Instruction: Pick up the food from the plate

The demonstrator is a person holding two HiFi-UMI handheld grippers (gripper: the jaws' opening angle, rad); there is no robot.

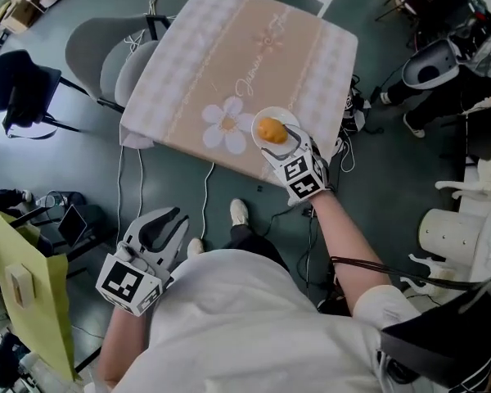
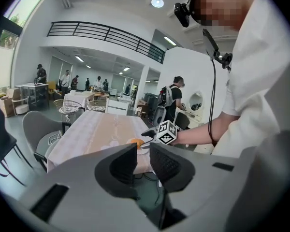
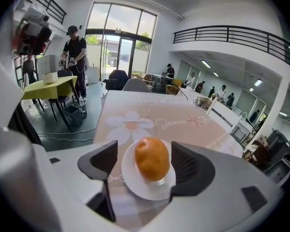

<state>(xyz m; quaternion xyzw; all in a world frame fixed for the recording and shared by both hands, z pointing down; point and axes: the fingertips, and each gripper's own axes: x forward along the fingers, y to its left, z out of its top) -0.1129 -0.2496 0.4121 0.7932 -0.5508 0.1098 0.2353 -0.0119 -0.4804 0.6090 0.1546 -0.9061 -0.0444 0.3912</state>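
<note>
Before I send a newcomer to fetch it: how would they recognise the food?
Find the table draped in beige. By its printed white daisy sits a small white plate. The food is the lone orange, egg-shaped lump on it.

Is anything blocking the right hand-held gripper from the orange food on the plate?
Nothing visible: the right hand-held gripper has its open jaws either side of the food on the plate, with a bare gap at each side.
</note>
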